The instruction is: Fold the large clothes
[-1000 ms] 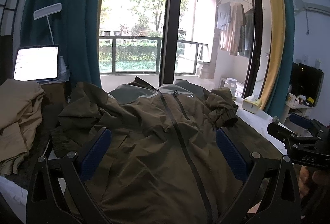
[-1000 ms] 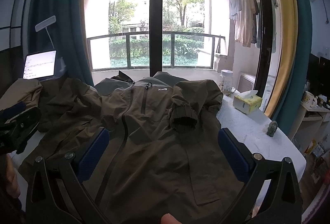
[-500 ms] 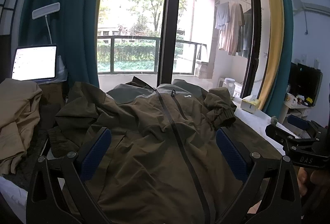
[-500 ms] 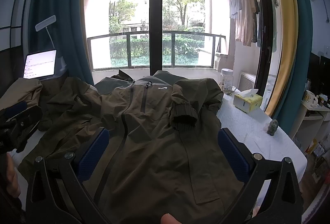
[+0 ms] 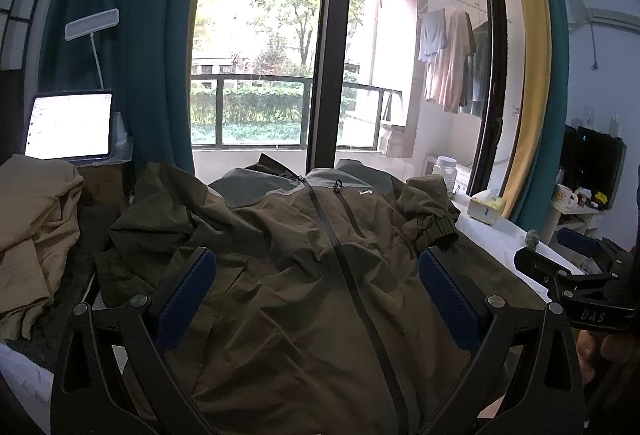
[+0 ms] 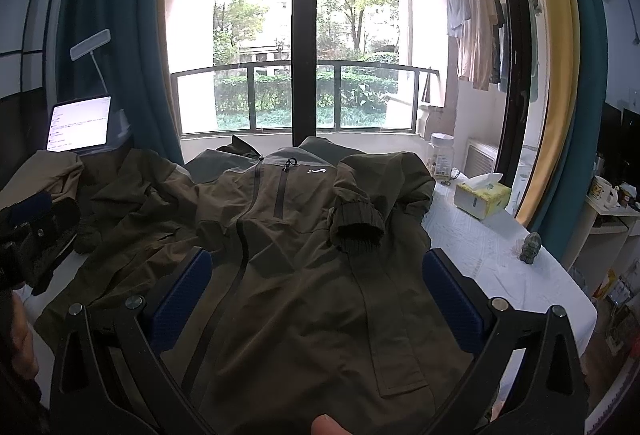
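Two claws are yours, and both stand wide and hold nothing. Your left gripper (image 5: 316, 299) and your right gripper (image 6: 316, 299) hang over the olive zip jacket (image 6: 304, 275), spread flat right in front of them. Its ribbed cuff (image 6: 356, 229) lies folded onto the chest, ahead of your right claw.

An olive-brown jacket (image 6: 304, 275) lies front side up on the surface, spread out ahead of and between the jaws of both views. Its dark front zipper (image 6: 244, 227) runs from the grey collar panel (image 6: 280, 157) at the far end down toward the near hem. A small white logo (image 6: 318, 171) sits on the chest. One sleeve is folded across the body, its ribbed cuff (image 6: 356, 225) resting just beyond the right-hand jaw. The other sleeve (image 5: 160, 219) lies rumpled and bunched beyond the left-hand jaw.
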`<state>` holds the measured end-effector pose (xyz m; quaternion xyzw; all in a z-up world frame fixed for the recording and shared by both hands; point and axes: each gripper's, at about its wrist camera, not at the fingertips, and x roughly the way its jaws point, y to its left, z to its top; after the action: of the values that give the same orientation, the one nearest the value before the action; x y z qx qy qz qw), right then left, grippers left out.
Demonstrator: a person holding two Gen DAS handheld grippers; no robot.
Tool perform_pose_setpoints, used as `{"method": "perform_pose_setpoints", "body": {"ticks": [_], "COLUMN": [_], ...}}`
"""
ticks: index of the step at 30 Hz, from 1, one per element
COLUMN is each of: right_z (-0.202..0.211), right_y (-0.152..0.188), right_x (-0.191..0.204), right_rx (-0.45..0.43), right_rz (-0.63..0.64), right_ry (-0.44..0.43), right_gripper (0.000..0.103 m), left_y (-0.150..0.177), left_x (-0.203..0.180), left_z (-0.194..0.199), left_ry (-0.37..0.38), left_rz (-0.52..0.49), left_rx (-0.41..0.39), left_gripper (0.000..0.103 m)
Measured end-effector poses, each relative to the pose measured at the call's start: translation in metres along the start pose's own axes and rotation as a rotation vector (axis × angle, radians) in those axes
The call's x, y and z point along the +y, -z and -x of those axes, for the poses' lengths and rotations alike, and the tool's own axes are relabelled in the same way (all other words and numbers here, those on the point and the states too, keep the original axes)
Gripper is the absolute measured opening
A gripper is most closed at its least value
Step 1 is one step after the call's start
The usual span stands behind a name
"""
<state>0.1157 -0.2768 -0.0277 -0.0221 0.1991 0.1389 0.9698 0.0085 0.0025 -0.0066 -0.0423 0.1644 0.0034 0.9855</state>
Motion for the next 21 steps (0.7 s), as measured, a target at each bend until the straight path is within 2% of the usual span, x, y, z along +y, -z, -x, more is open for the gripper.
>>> {"method": "perform_pose_setpoints", "body": {"ticks": [8,12,21], "right_z": [-0.0017,-0.0016,-0.0051], "right_y": [-0.0006,-0.0002,0.0009], "right_x": [-0.0007,-0.0005,-0.0011], "right_rx": [0.000,-0.002,0.005], "right_rz": [0.003,0.004,0.001], "right_ry": [-0.002,-0.002,-0.003], "right_gripper": [0.103,0.103,0.103], "left_y": [-0.0007,-0.0010,-0.0012], "left_x": [-0.0003,-0.0002,-0.0020], "left_z": [-0.0007,0.0028,-0.0043], "left_ry": [0.000,0.034,0.020], "left_rz": [-0.007,-0.002,-0.014], "left_rx": [-0.001,-0.025,-0.012], "left_gripper": [0.103,0.103,0.103]}}
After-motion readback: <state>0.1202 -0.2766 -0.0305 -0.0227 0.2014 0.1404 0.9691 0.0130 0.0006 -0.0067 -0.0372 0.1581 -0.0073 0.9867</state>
